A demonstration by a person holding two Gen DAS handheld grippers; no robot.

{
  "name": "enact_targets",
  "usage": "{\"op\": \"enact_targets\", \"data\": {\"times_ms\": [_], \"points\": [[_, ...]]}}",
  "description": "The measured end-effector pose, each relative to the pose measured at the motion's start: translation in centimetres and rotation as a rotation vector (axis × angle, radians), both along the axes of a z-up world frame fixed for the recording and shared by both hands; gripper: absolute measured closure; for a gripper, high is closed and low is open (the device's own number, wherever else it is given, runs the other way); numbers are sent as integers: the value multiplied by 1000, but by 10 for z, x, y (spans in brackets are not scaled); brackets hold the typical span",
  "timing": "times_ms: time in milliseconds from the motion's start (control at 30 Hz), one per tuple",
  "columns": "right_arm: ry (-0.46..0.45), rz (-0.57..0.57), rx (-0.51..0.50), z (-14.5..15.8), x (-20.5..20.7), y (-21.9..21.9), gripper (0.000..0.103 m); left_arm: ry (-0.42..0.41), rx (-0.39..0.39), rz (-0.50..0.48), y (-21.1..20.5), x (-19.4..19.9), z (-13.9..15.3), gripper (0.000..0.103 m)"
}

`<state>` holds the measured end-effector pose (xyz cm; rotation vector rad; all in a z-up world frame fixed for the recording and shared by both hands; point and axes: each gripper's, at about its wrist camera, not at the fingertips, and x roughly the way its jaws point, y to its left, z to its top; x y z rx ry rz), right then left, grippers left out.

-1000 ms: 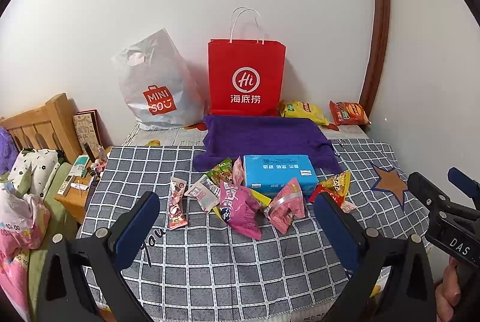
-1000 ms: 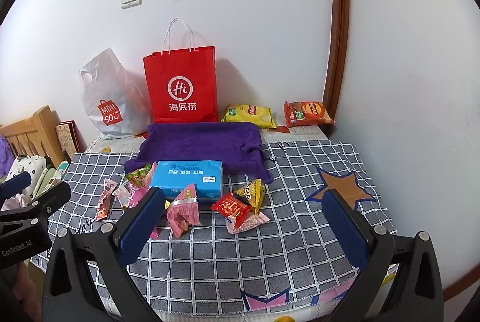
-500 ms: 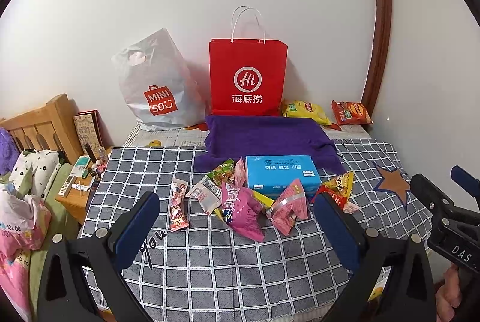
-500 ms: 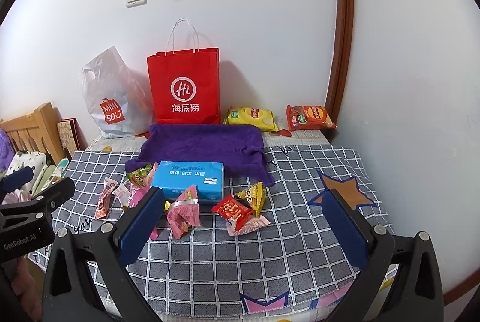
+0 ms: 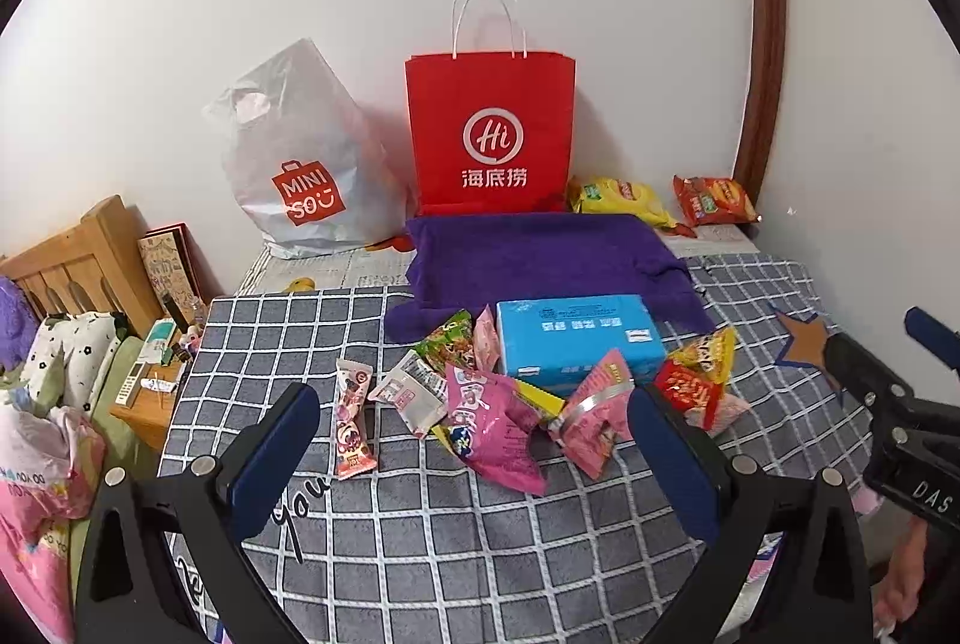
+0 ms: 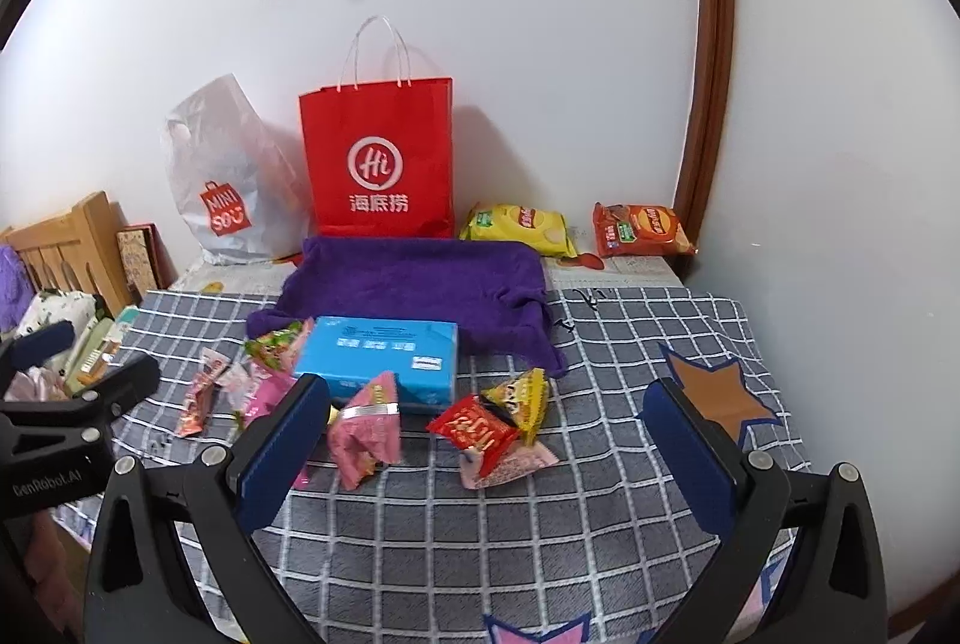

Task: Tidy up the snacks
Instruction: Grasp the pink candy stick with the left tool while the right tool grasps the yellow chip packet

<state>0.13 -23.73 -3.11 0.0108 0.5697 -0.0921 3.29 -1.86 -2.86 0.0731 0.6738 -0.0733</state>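
Note:
Several snack packets lie on a grey checked cloth (image 5: 420,542) around a blue box (image 5: 579,341): a big pink bag (image 5: 495,431), a small pink packet (image 5: 594,419), a red packet (image 5: 687,386), a slim pink packet (image 5: 351,419). My left gripper (image 5: 474,455) is open and empty, hovering before the pile. My right gripper (image 6: 486,449) is open and empty, in front of the red packet (image 6: 474,425) and the pink packet (image 6: 366,428). A purple towel (image 6: 420,284) lies behind the blue box (image 6: 378,359).
A red paper bag (image 5: 489,134) and a white Miniso bag (image 5: 300,164) stand against the wall. Yellow (image 6: 519,227) and orange (image 6: 642,230) chip bags lie at the back right. A wooden headboard (image 5: 66,266) and bedding are at the left.
Both grippers have drifted slightly closer to the snacks and stayed open. Nothing on the cloth has moved.

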Motion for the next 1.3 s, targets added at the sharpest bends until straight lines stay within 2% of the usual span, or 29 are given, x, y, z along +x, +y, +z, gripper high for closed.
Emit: {"op": "enact_targets", "data": {"times_ms": [100,300,400,567,867,1067,1300], "points": [[11,-18,-29,-10,12,-6,1,22,-10,-11,0,11,-9,0],[75,-31,6,-39,37,-25,1,81,-84,4,6,36,-30,0],[122,-24,22,-54,51,-33,2,105,-71,20,5,51,-42,0],[197,-9,99,-84,74,-50,10,143,-23,28,-1,74,-55,0],[239,-32,121,-122,111,-67,22,173,10,6,-5,106,-72,0],[266,-31,163,-141,137,-73,22,183,-15,10,0,124,-79,1],[287,-20,156,-156,165,-66,22,212,-66,36,17,144,-87,1]]}}
